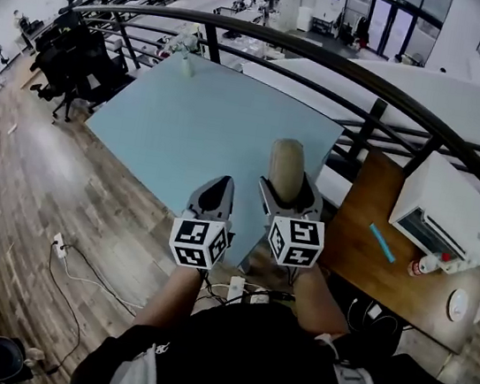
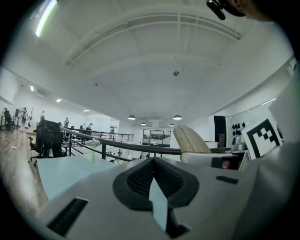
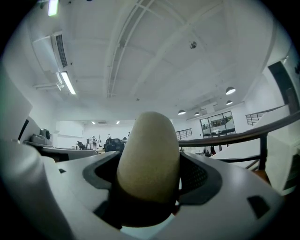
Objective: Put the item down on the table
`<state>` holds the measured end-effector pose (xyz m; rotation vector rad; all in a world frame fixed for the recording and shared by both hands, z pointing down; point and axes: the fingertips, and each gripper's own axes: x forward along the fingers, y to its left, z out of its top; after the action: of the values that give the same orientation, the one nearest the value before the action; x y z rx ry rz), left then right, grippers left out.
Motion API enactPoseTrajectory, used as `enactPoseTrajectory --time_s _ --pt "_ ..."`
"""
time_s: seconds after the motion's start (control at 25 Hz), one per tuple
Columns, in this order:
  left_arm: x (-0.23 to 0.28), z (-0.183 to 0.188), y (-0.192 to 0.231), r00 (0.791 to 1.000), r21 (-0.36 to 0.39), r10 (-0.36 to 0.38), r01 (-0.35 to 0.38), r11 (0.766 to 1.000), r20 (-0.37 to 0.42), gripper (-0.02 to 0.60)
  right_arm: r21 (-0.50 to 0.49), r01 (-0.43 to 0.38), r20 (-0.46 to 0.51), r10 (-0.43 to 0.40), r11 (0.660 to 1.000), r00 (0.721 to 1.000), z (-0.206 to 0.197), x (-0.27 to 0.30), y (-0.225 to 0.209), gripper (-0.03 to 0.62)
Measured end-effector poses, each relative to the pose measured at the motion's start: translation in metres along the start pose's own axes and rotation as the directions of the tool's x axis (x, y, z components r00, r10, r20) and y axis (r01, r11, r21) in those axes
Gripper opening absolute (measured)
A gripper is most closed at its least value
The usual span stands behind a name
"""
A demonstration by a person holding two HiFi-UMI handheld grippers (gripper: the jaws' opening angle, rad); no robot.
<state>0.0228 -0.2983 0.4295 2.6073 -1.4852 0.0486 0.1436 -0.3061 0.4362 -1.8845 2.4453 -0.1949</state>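
A tan, oblong, bread-like item (image 1: 286, 165) stands upright between the jaws of my right gripper (image 1: 285, 189), which is shut on it above the near corner of the light blue table (image 1: 179, 124). In the right gripper view the item (image 3: 149, 154) fills the space between the dark pads (image 3: 194, 176) of that gripper (image 3: 149, 178). My left gripper (image 1: 215, 194) hangs beside it to the left, shut and holding nothing. Its pads (image 2: 140, 180) meet in the left gripper view, where the item (image 2: 190, 139) shows to the right.
A black railing (image 1: 331, 62) curves behind the table. To the right a wooden desk (image 1: 362, 272) carries a white toaster oven (image 1: 447, 213), a blue pen-like thing (image 1: 382, 242) and a small bottle (image 1: 426, 264). Black office chairs (image 1: 76, 59) stand far left. Cables and a power strip (image 1: 59, 246) lie on the floor.
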Motion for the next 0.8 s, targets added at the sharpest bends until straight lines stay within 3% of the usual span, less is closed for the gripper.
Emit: enactPoseTrajectory --time_s 0.32,0.8 --pt "0.032 -0.011 0.012 0.999 -0.014 0.021 -0.022 1.000 -0.036 0.014 0.005 -0.012 -0.034 0.012 1.000 0.999 -0.010 0.030 -0.020 0.391" --pt "0.063 -0.012 0.029 0.997 0.002 -0.050 0.050 0.999 -0.051 0.014 0.004 0.066 -0.069 -0.066 0.998 0.995 -0.027 0.068 -0.036 0.391"
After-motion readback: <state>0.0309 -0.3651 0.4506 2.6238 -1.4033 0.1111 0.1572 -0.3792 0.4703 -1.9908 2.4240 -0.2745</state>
